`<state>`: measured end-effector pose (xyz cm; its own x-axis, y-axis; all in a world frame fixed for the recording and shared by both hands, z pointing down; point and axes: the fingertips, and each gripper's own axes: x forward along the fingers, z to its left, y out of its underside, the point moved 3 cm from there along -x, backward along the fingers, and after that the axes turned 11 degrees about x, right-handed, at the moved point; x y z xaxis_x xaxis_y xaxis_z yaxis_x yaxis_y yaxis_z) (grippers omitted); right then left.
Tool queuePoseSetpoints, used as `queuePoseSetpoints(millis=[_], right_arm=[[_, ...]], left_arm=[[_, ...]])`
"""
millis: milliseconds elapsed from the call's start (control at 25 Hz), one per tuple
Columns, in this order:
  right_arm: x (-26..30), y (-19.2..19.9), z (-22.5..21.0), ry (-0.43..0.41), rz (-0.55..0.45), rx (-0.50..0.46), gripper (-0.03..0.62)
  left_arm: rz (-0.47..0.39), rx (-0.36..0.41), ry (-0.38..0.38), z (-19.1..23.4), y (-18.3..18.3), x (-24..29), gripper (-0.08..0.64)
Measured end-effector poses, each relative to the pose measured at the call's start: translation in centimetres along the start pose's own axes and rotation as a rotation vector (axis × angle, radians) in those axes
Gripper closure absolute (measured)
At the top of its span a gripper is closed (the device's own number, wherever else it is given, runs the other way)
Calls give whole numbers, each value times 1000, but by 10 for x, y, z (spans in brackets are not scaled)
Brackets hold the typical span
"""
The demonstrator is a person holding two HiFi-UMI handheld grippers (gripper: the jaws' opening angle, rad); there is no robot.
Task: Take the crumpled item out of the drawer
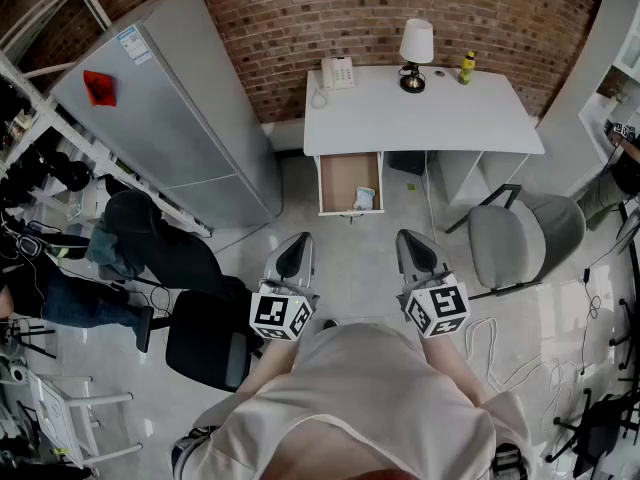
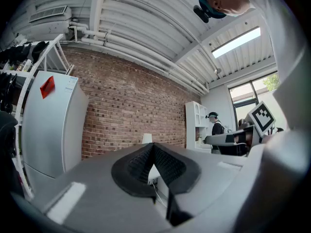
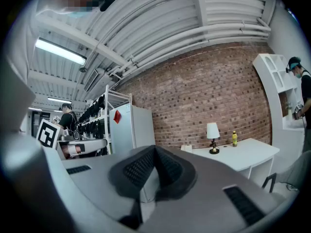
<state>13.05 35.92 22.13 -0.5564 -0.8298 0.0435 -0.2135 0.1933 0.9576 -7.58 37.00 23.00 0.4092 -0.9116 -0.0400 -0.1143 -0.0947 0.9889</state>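
The crumpled item [image 1: 364, 200], pale blue and white, lies at the front right corner of the open wooden drawer [image 1: 340, 180] under the white desk [image 1: 420, 118]. Both grippers are held level in front of the person, well short of the drawer and pointing toward it. My left gripper [image 1: 294, 258] is shut, its dark pads meeting at the tips [image 2: 152, 147] with nothing between them. My right gripper [image 1: 412, 250] is shut and empty too [image 3: 155, 149]. Neither gripper view shows the drawer or the item; the jaws hide that part.
A lamp [image 1: 415, 53], a phone [image 1: 337, 72] and a yellow bottle [image 1: 466, 66] stand on the desk. A grey fridge [image 1: 170, 108] is left of the drawer, a grey chair [image 1: 525, 236] right, a black chair [image 1: 205, 338] near left. Other people stand at the room's sides.
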Motion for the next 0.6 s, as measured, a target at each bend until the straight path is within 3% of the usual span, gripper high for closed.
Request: queuePoseSetpoints(millis=[600], right_arm=[[50, 7, 43, 37, -14, -10, 584]], left_arm=[[-4, -25, 32, 65, 15, -8, 552]])
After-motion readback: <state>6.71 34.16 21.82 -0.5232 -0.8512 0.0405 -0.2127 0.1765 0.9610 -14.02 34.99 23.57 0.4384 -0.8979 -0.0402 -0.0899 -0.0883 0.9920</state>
